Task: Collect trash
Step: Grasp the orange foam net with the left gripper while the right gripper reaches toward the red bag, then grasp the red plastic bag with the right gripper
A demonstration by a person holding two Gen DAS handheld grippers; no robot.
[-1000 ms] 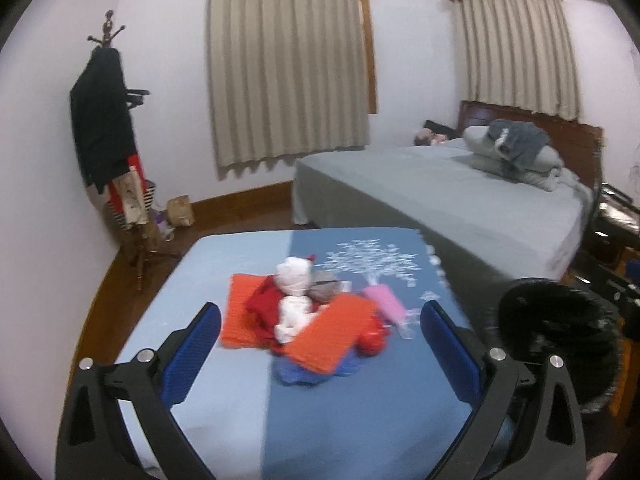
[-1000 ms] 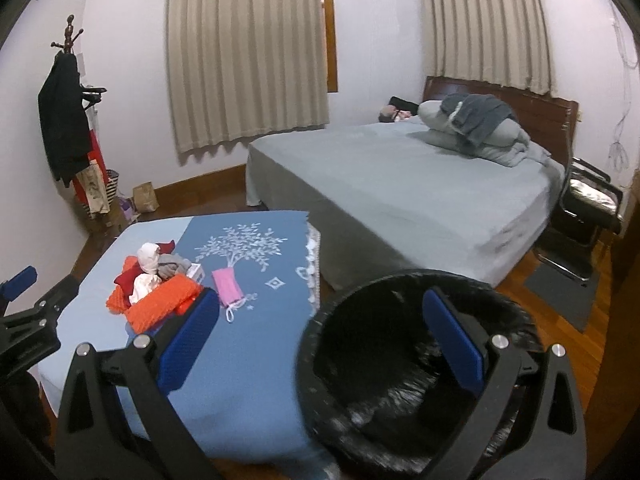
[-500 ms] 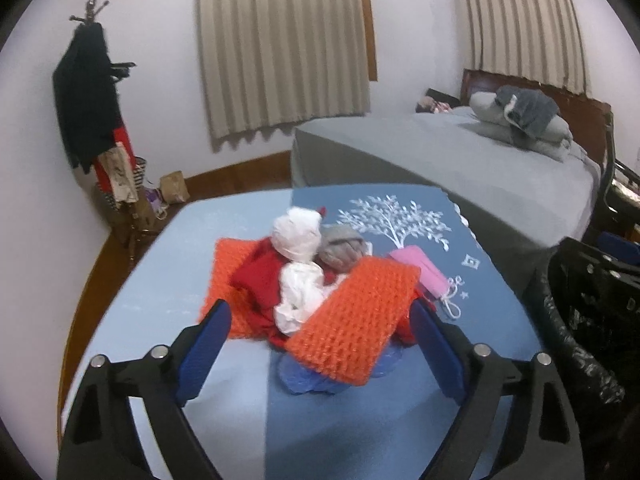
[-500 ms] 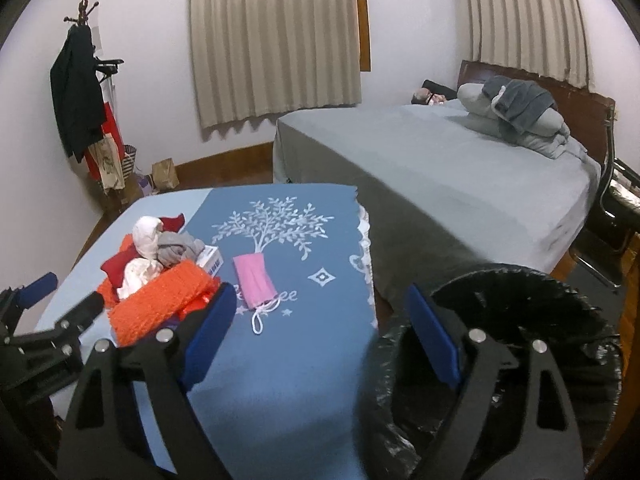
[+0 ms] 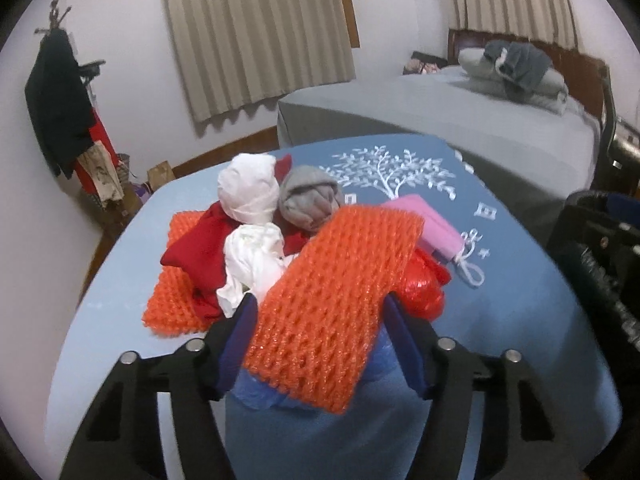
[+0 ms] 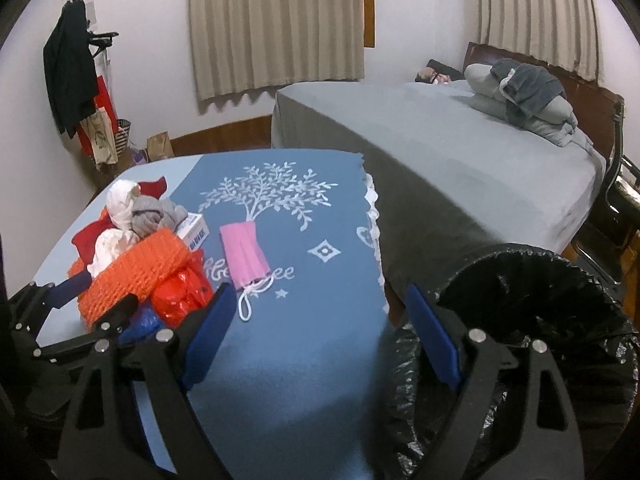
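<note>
Currently left gripper (image 5: 316, 328) fingers sit on both sides of the orange foam net (image 5: 336, 292) atop the trash pile on the blue worktop (image 6: 288, 340), touching it; firm grip unclear. Right gripper (image 6: 316, 332) is spread, empty, beside the black-lined bin (image 6: 520, 320). Pink mask (image 6: 244, 256) lies just right of the pile.

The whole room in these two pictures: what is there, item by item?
Foam net: two, orange, on the pile; one lies between the left fingers.
White wads: two, on the pile.
Grey wad: one, behind the near net.
Red cloth: one, mid-pile.
Red foil bag: one, right of pile.
Blue bag: one, under the pile.
Small box: one, white, behind pile.
Face mask: one, pink, on the blue cloth, apart from pile.
Bin: one, black liner, beside the table.
Bed: one, grey.
Coat rack: one, far left.
Left gripper: open, straddling the net.
Right gripper: open, empty.
</note>
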